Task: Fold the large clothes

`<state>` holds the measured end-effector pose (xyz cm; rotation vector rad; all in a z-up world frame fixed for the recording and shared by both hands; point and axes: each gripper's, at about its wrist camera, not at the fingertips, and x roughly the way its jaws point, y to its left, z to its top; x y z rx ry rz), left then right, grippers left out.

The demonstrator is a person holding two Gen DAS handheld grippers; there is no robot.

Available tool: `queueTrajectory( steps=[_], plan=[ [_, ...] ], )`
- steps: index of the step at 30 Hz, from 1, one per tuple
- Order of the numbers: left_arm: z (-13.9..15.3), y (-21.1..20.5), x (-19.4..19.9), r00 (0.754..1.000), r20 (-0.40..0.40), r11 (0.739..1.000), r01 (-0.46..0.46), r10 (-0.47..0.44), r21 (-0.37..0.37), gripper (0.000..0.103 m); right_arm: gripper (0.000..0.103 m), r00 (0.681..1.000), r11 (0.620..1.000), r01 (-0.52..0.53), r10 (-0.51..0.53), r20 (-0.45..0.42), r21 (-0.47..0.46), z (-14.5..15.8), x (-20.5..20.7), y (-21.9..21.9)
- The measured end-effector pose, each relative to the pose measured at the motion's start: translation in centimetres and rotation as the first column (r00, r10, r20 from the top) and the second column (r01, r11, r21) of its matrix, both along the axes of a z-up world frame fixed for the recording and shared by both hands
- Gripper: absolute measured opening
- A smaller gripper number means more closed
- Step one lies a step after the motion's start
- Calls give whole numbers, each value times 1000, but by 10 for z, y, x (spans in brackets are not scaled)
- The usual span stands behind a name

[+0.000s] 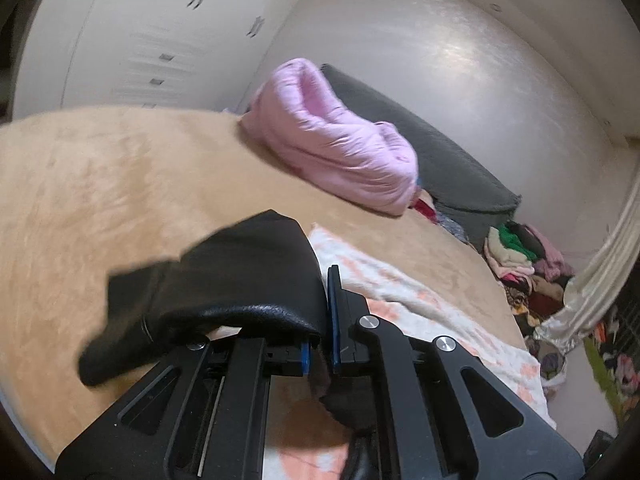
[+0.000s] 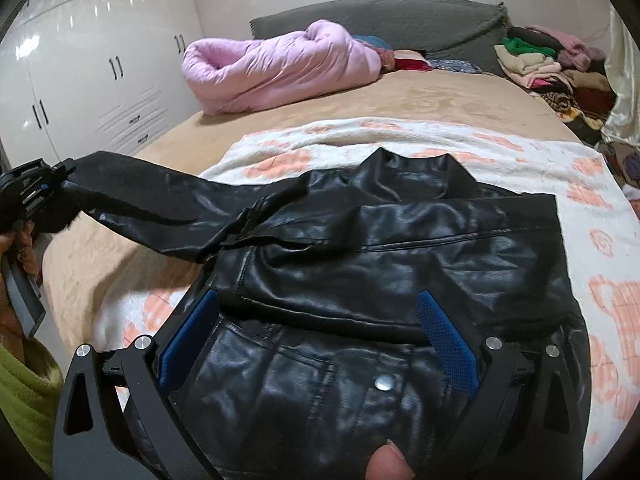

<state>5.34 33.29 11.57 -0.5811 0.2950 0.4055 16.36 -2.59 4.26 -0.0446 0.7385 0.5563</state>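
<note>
At the far left, the left gripper [image 2: 60, 178] was clenched on the cuff of the sleeve [image 2: 152, 204], holding it above the bed [image 2: 440, 100]. The black leather jacket [image 2: 380, 264] lay on a white-and-peach blanket [image 2: 592, 200]. The right gripper [image 2: 320, 340] hovered over it, jaws spread wide, gripping nothing.

Jacket [image 2: 360, 264] on towel [image 2: 520, 148] on bed [image 2: 400, 100]; quilt [image 2: 280, 64] behind
</note>
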Motion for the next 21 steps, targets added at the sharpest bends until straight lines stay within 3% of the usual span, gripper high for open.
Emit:
queueTrajectory(
  steps=[4,6,10,13,17,20,21],
  plan=[
    [23,-34,21,999,7,996,41,-42,82,1,99,999,999,33,-33,10,21,5,-1,-21],
    [34,-64,41,995,-7,985,103,-103,141,1,99,998,998,57,-57,10,40,7,0,-35],
    [38,-114,74,975,-38,953,222,-219,206,1,99,993,991,118,-119,10,68,10,3,-67],
    [33,-155,98,945,-69,916,326,-319,232,1,99,985,982,168,-169,12,83,12,5,-93],
    [14,-215,129,885,-154,840,466,-440,279,1,99,967,963,251,-253,6,100,11,7,-132],
    [-5,-259,147,830,-233,763,558,-507,326,1,99,943,935,331,-331,-23,131,7,10,-165],
    [-16,-274,154,801,-276,726,599,-532,338,1,99,938,927,347,-346,-31,139,5,10,-173]
  ],
)
